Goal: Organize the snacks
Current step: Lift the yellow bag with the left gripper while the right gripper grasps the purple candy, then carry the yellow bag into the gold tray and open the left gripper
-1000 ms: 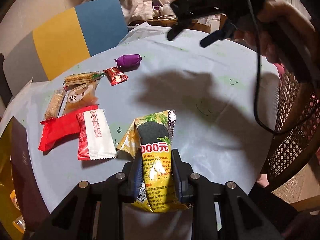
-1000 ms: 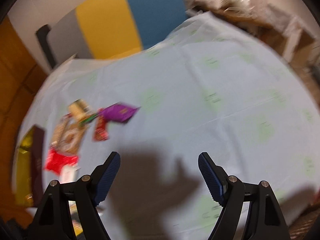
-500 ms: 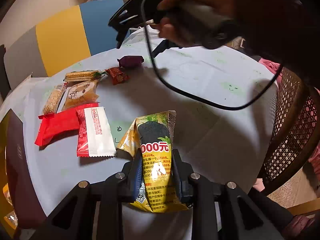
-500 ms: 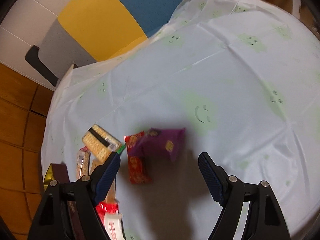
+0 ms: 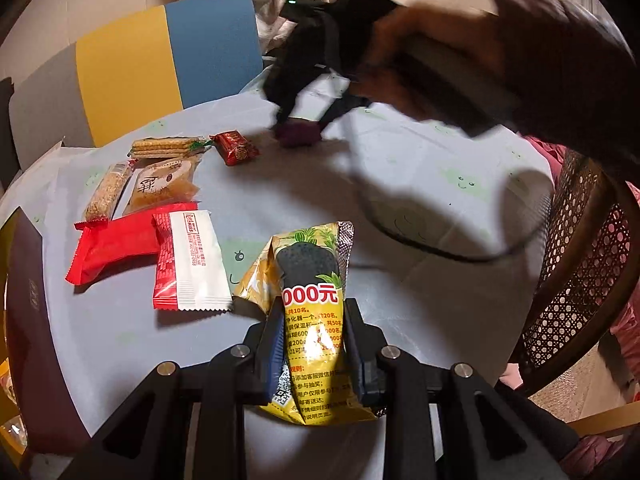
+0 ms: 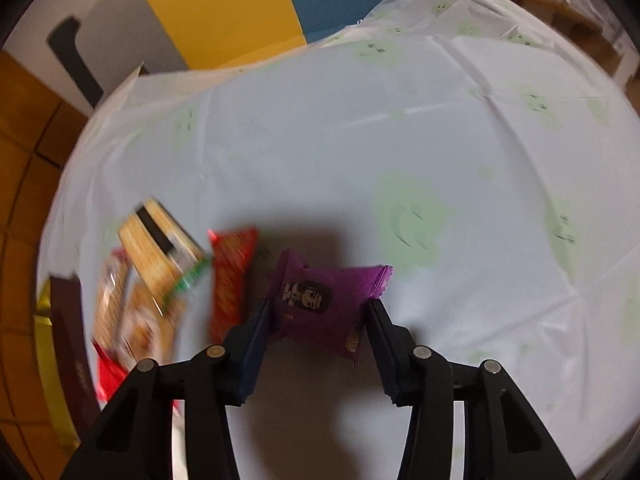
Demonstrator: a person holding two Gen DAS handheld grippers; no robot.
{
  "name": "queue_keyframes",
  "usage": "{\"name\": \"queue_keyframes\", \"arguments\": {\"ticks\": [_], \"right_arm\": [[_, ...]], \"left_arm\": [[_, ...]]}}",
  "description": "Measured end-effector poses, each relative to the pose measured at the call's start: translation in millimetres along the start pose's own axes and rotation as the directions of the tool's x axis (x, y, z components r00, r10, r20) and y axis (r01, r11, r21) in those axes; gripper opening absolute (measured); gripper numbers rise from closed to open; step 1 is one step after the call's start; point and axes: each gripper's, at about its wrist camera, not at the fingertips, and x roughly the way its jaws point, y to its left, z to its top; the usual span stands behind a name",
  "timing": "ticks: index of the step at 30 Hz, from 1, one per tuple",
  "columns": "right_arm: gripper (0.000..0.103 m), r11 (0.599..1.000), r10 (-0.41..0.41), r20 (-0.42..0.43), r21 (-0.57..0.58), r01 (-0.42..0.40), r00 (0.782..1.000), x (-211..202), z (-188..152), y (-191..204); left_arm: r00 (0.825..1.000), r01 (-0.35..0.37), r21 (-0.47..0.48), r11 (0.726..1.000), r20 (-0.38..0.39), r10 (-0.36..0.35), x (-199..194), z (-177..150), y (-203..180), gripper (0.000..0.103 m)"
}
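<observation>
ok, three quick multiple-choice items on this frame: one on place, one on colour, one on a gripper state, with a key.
1. Where does the red and white packet lie relative to the plain red packet?
A. Overlapping its right end
B. Far across the table
C. Under the yellow packet

2. What colour is the packet between the right gripper's jaws?
A. Green
B. Purple
C. White

3. What is the left gripper doing?
A. Open and holding nothing
B. Shut on the yellow packet
C. Shut on a biscuit pack

Key: 1 A, the left wrist view shows it lying over the red packet's right end. 2 B, the purple packet sits there, the jaws having just been closing on it. 3 B, both jaws press the yellow wrapper.
</observation>
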Motion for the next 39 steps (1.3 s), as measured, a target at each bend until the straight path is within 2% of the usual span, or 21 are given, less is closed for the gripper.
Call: {"name": "queue_keyframes", "arguments": {"ticks": [5, 11, 15, 19, 23, 26, 29, 32, 34, 36, 39], "right_arm": [[0.049, 0.988, -0.075, -0.007, -0.136, 0.073, 0.997, -11, -35, -6], [0.05, 0.986, -0.072, 0.045, -0.146, 0.078, 0.996, -10, -51, -12], [0.049, 0.967, -0.12, 0.079, -0.217, 0.134, 0.99, -8, -63, -1], [0.049, 0.952, -0.15, 0.1, -0.256, 0.171, 0.984, -6, -71, 12], [0.049, 0.937, -0.17, 0.115, -0.288, 0.196, 0.979, -5, -78, 18], [0.049, 0.933, -0.175, 0.116, -0.297, 0.203, 0.978, -3, -79, 26], [0.05, 0.93, -0.177, 0.116, -0.305, 0.205, 0.977, -3, -76, 22], [0.05, 0.927, -0.179, 0.117, -0.311, 0.207, 0.977, -7, -78, 19], [0.05, 0.926, -0.181, 0.118, -0.315, 0.209, 0.976, -4, -75, 21], [0.05, 0.923, -0.184, 0.12, -0.322, 0.213, 0.976, -5, -76, 22], [0.05, 0.918, -0.188, 0.122, -0.331, 0.218, 0.975, -2, -74, 21]], "left_arm": [[1.0, -0.01, -0.004, 1.0, 0.001, 0.01, -1, 0, -2, 0.027], [1.0, 0.001, -0.037, 0.999, -0.019, -0.002, -3, 4, 3, 0.026], [0.999, 0.035, -0.099, 0.994, -0.037, -0.039, -9, 8, 14, 0.025], [0.998, 0.066, -0.186, 0.98, 0.011, -0.065, -36, 12, 31, 0.025], [0.995, 0.059, -0.289, 0.955, 0.088, -0.035, -75, 17, 62, 0.025], [0.992, 0.039, -0.408, 0.912, 0.125, 0.014, -103, 17, 103, 0.025], [0.99, -0.02, -0.524, 0.852, 0.11, 0.091, -119, 13, 151, 0.025], [0.984, -0.099, -0.635, 0.766, 0.055, 0.172, -125, 2, 201, 0.025], [0.98, -0.14, -0.7, 0.7, 0.004, 0.201, -124, -8, 231, 0.025], [0.977, -0.158, -0.744, 0.65, -0.022, 0.212, -121, -16, 253, 0.025], [0.972, -0.189, -0.779, 0.598, -0.064, 0.225, -111, -21, 277, 0.025]]}}
